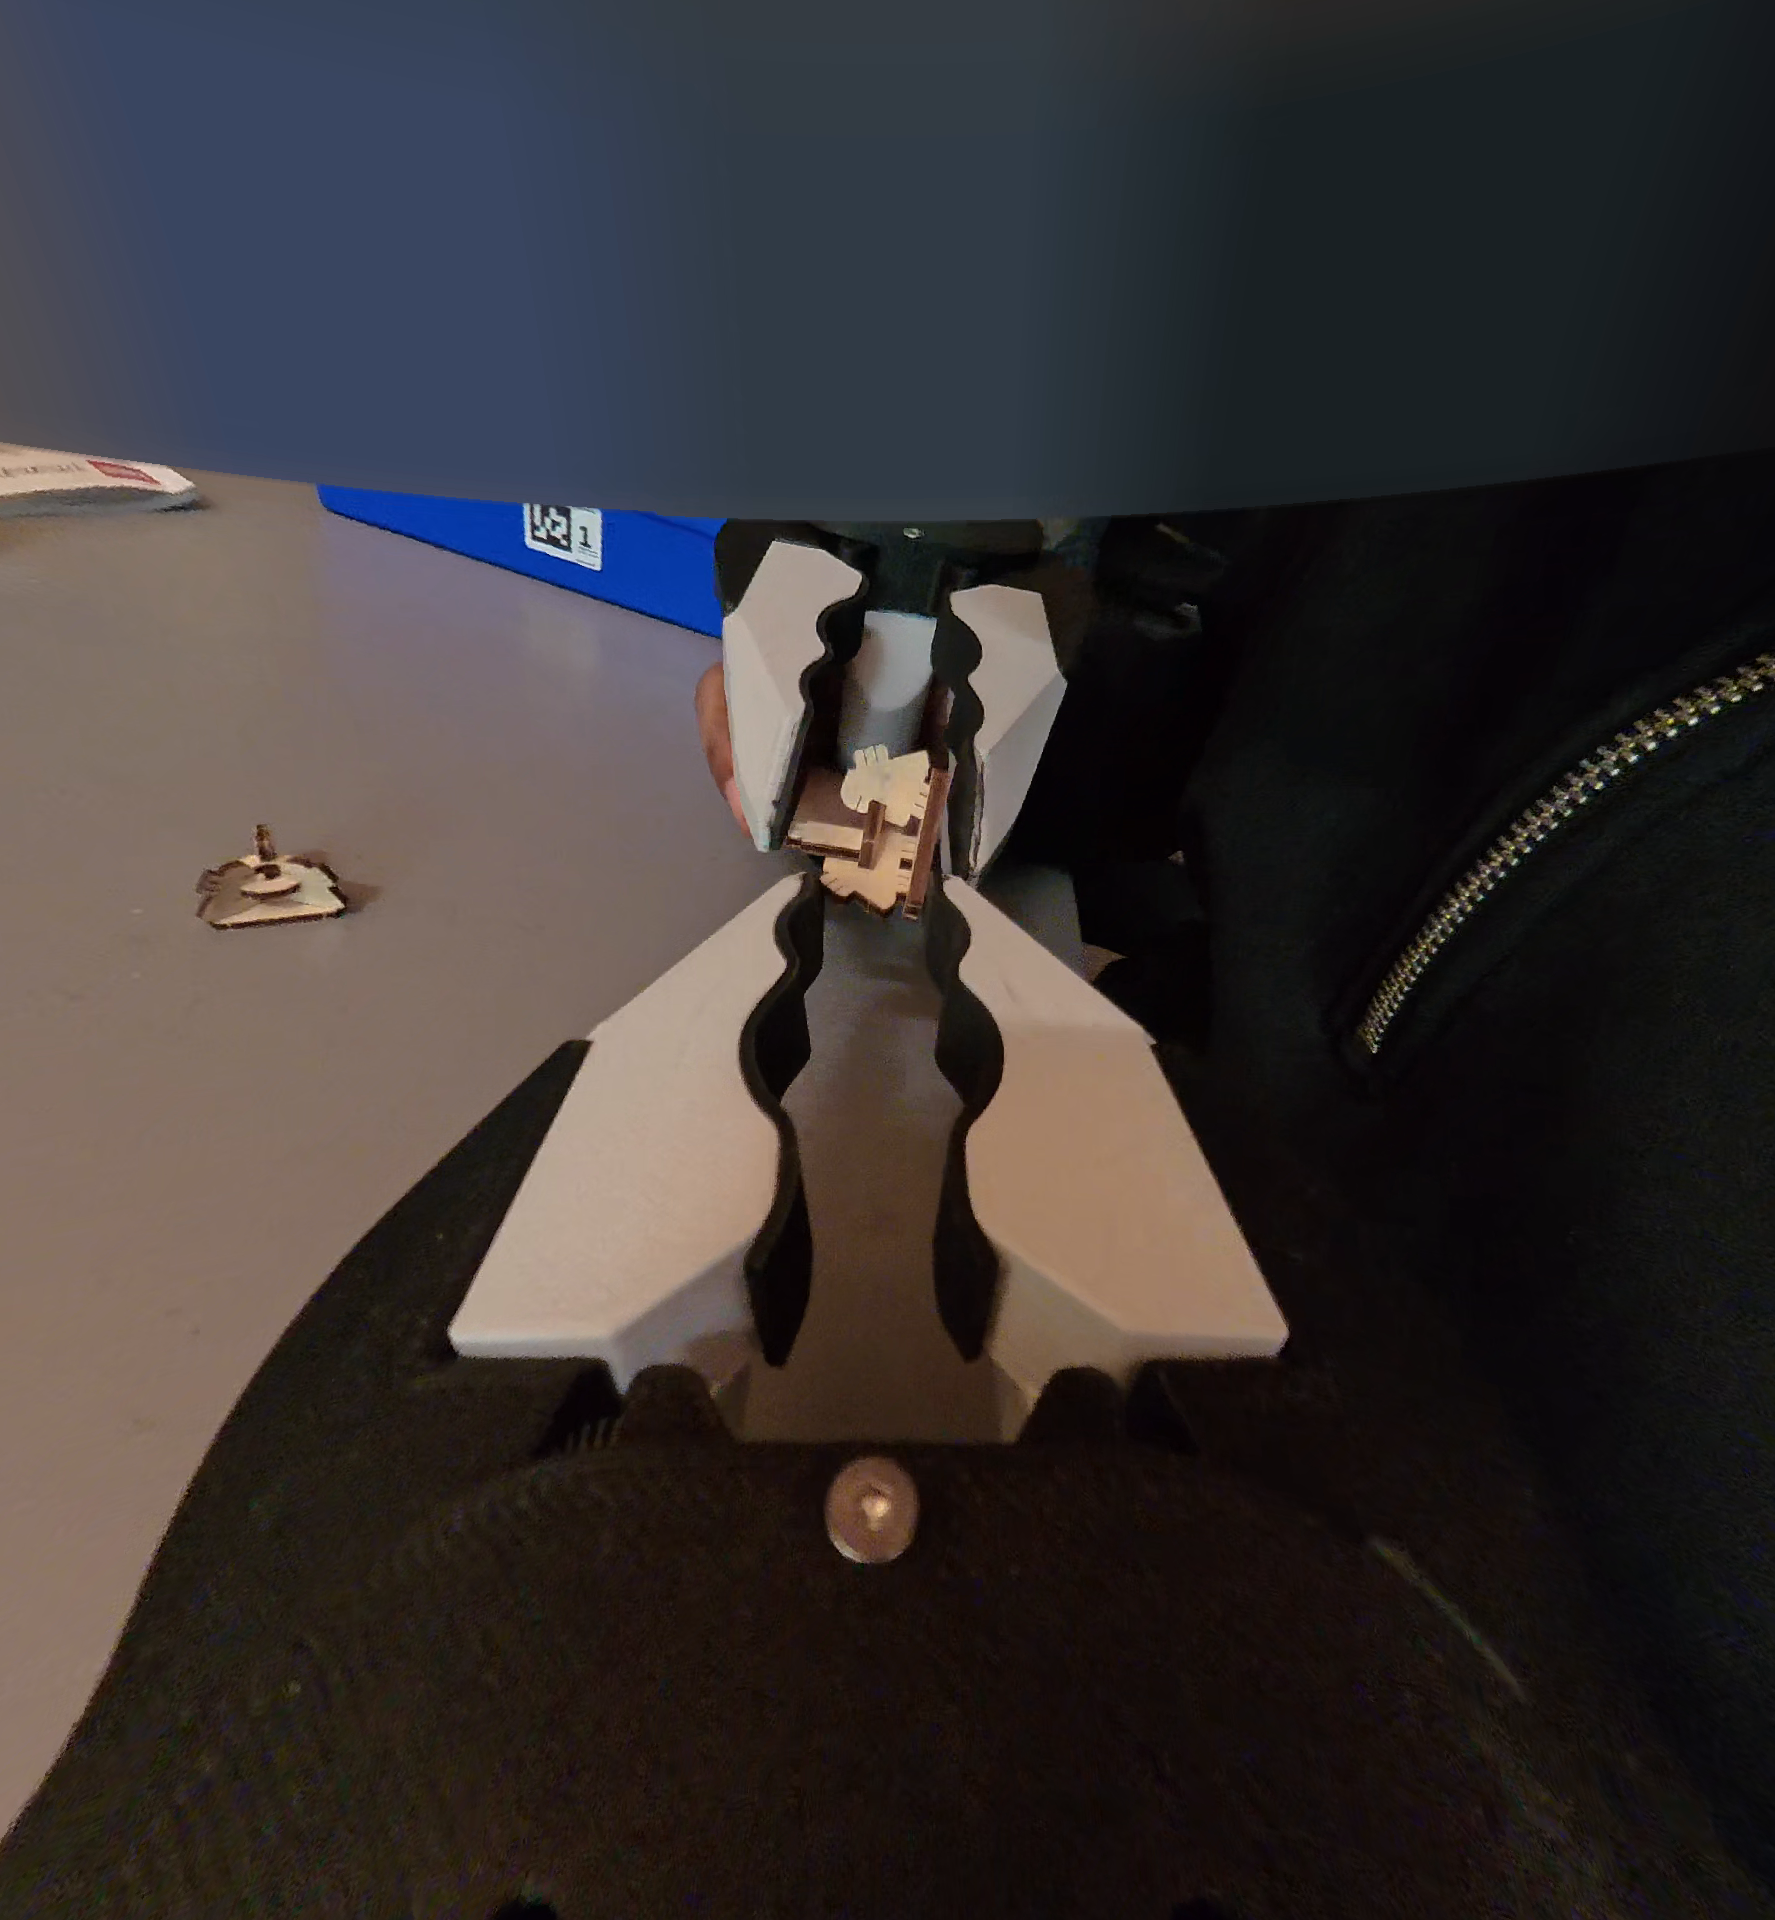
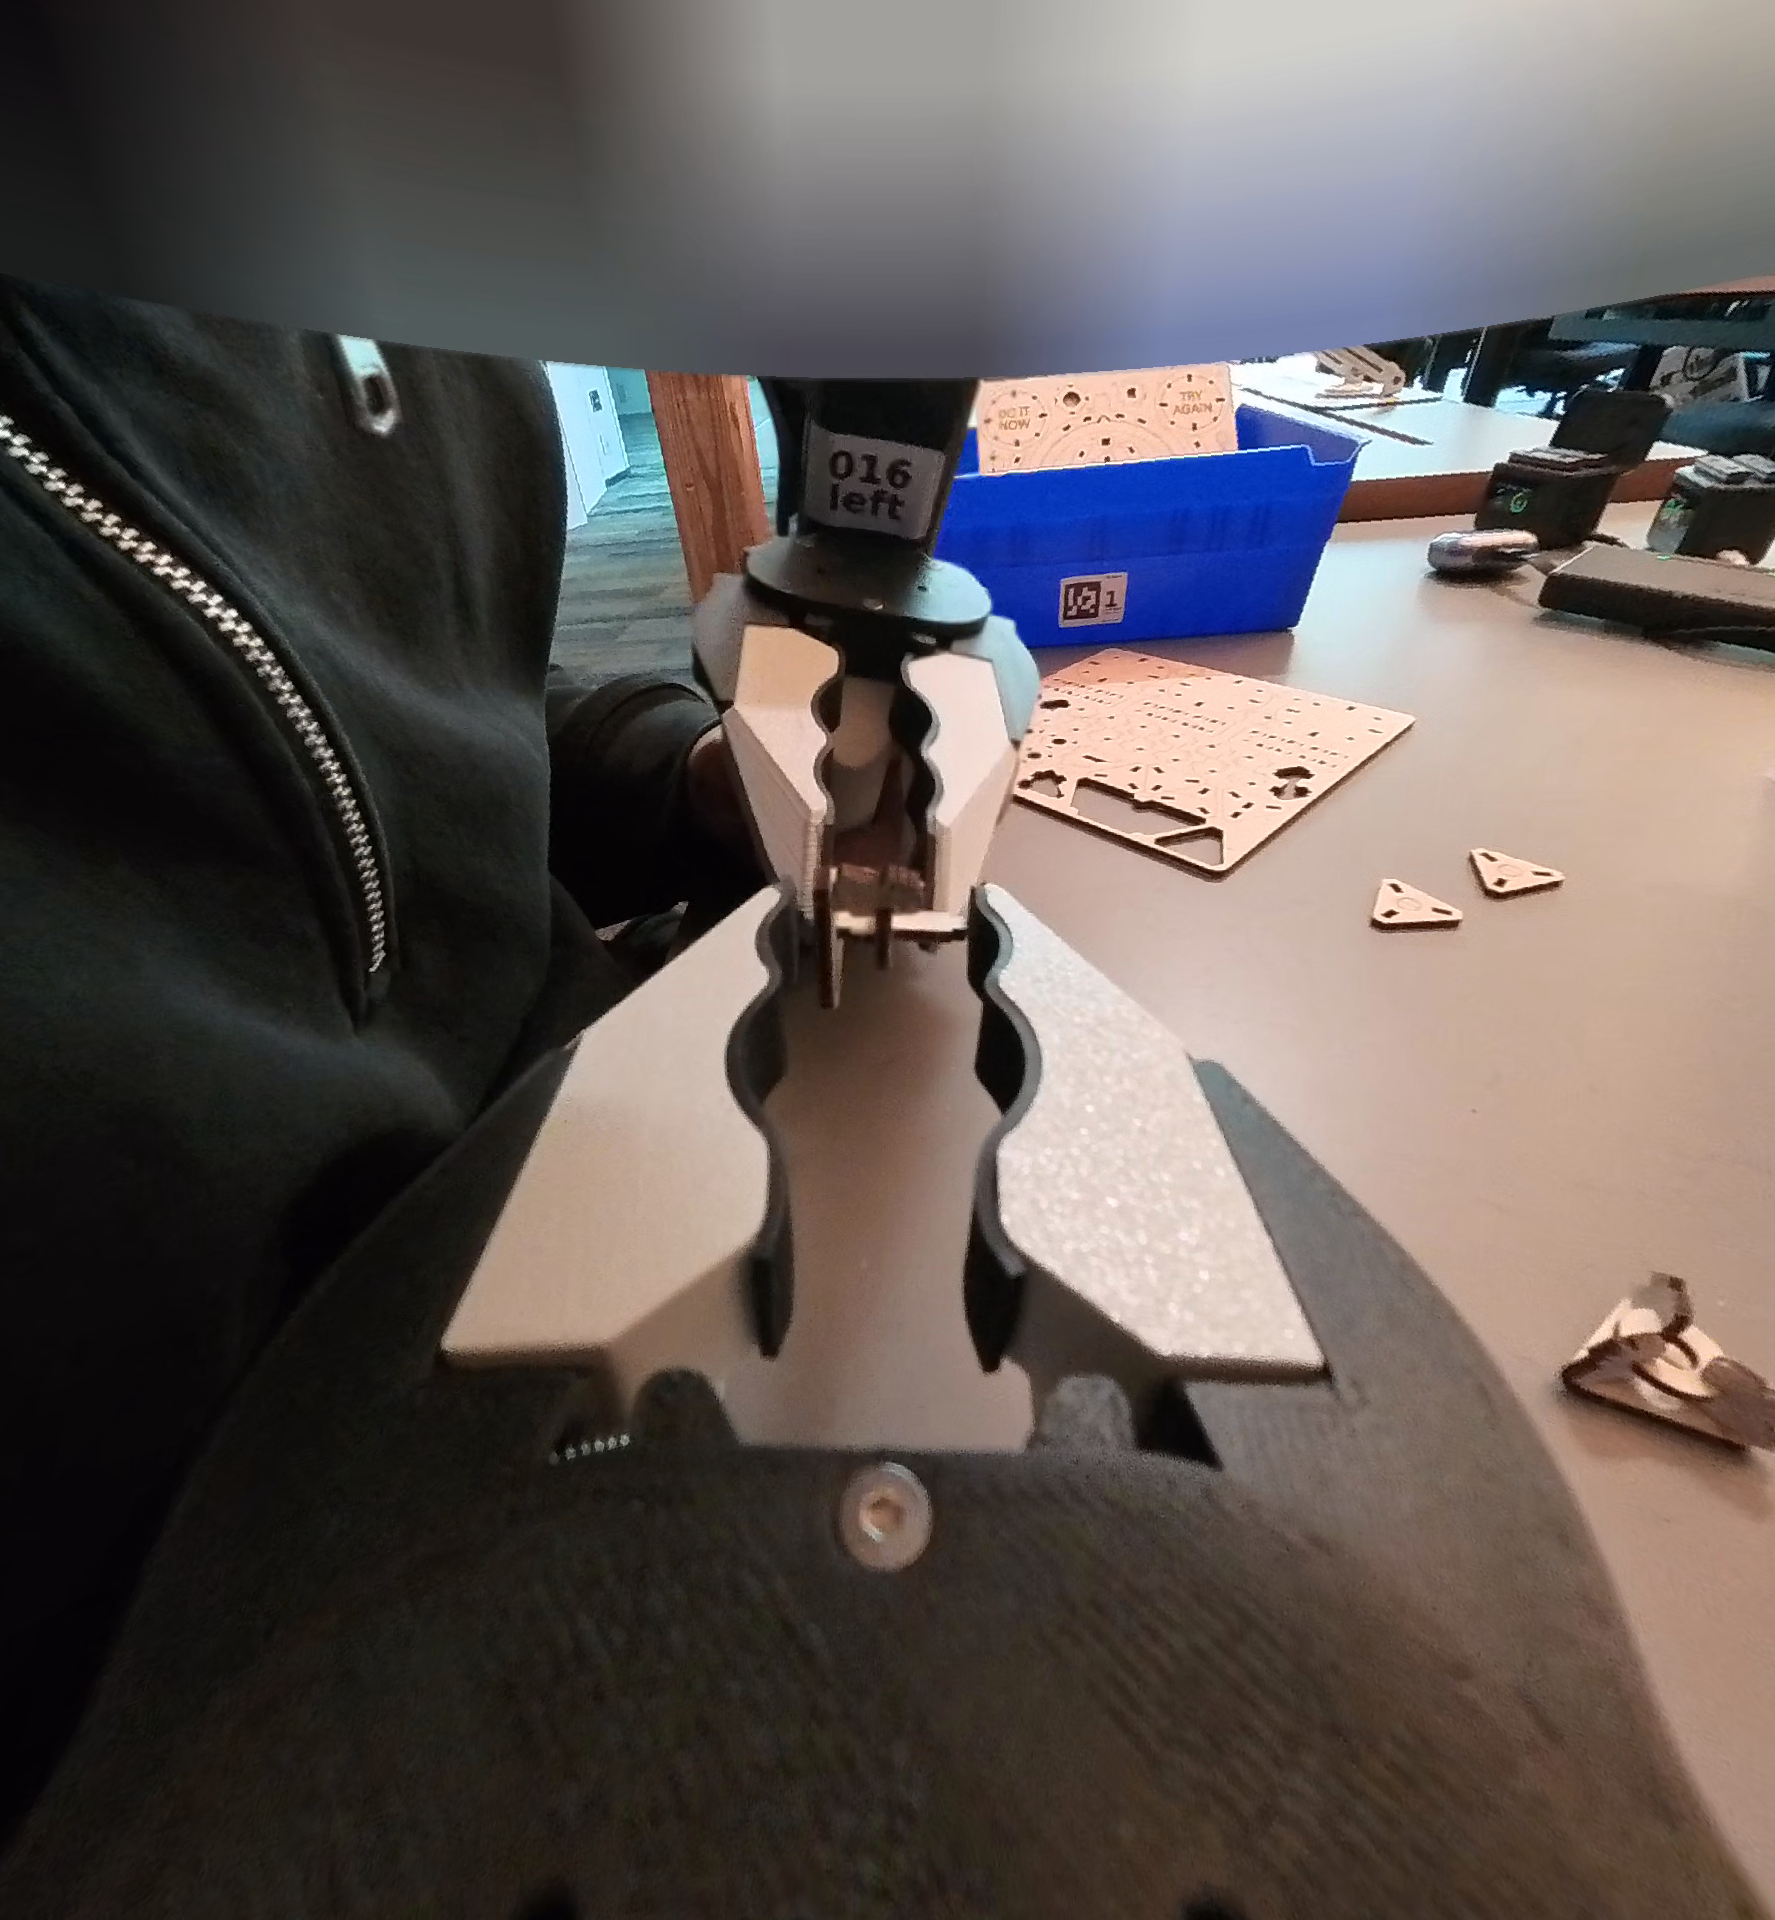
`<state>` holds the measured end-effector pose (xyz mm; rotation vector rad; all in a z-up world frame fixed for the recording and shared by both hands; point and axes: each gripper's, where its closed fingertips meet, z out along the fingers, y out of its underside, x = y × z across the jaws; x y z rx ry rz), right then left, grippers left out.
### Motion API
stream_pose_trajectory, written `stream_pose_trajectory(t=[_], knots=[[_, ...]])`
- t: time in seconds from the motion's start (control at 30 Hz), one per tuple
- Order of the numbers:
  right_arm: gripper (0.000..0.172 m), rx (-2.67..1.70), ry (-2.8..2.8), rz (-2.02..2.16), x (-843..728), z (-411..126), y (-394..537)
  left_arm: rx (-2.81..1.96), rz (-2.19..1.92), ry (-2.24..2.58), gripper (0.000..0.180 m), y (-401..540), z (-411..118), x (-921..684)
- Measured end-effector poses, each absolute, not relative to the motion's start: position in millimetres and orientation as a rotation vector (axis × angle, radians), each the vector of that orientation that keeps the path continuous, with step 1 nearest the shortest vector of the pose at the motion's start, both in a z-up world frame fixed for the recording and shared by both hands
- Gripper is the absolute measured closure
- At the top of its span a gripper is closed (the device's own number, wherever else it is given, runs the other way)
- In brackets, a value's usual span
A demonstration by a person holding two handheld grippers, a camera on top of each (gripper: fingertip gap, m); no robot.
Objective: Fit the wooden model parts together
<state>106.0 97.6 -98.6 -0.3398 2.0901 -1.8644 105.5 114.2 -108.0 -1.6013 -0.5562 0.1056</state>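
A small wooden assembly of slotted plywood pieces hangs above the grey table, between the two grippers, which point tip to tip at each other in front of a person's black zipped jacket. The right gripper closes its grey fingers on the assembly's far part, pads against its sides. The left gripper stands narrow around the near end; whether its black pads press on the wood I cannot tell. In the right wrist view the assembly shows at both sets of tips. On the table lie a second small wooden build, a punched plywood sheet, two loose wooden triangles and a blue bin farther back.
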Motion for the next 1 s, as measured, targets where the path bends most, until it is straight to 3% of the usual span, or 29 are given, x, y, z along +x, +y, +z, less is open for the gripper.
stream_pose_trajectory(t=[1.0], knots=[[0.145, -0.357, 2.059, -1.802, 105.8, -102.9, 101.9, -1.627, 0.128, -0.553, 0.165, 117.5, -110.5, 106.8]])
